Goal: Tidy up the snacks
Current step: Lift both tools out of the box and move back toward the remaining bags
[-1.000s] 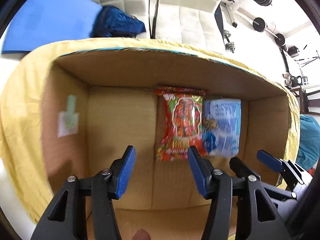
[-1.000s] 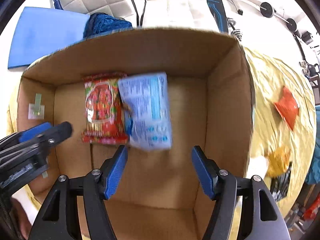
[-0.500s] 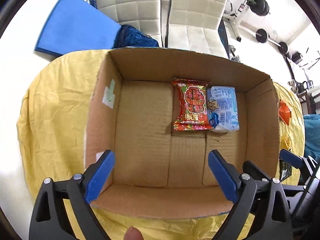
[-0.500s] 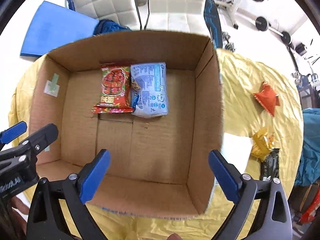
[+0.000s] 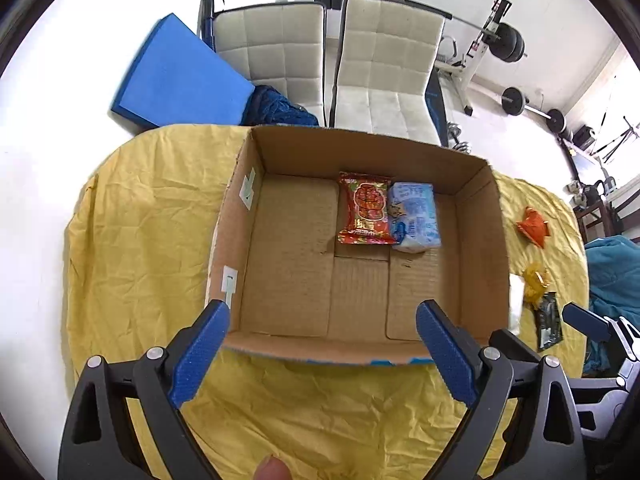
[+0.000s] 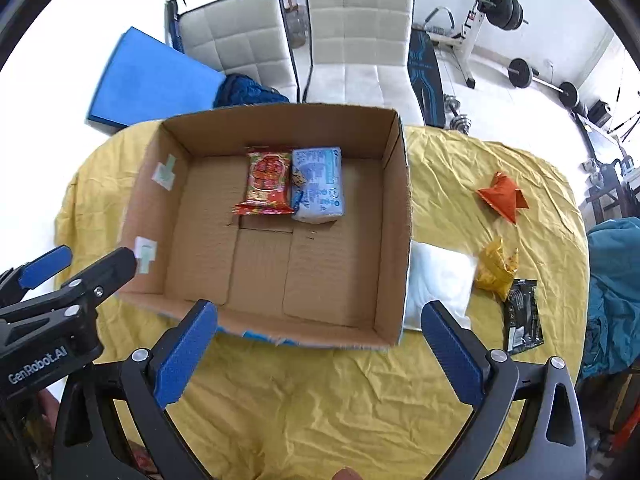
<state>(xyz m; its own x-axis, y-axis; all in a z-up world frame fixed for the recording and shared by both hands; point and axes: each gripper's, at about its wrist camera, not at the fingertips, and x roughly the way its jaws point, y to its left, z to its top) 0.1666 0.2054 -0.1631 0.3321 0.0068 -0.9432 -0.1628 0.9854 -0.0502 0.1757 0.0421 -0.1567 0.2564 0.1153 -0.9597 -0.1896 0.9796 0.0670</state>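
Observation:
An open cardboard box [image 5: 484,240] [image 6: 400,216] stands on a yellow cloth. Inside, at its far wall, a red snack packet [image 5: 365,214] [image 6: 267,182] lies beside a light blue packet [image 5: 414,216] [image 6: 318,184], touching. Right of the box lie a white packet [image 6: 438,284], an orange packet [image 6: 502,196] [image 5: 532,226], a yellow packet [image 6: 496,266] [image 5: 534,284] and a black packet [image 6: 522,316] [image 5: 548,320]. My left gripper [image 5: 320,344] hangs open and empty above the box's near edge. My right gripper [image 6: 316,344] is likewise open and empty, above the near right corner.
The yellow cloth [image 5: 140,240] [image 6: 340,400] covers a round table. Two white chairs [image 5: 332,60] [image 6: 304,36] stand behind it, with a blue mat [image 5: 176,76] and a dark blue cloth [image 5: 280,110] at the left. Gym weights [image 5: 508,44] stand at the back right. A teal fabric [image 6: 612,292] sits at the right.
Both grippers have pulled up and back out of the box and opened wider. The red and blue packets stay where they were let go on the box floor.

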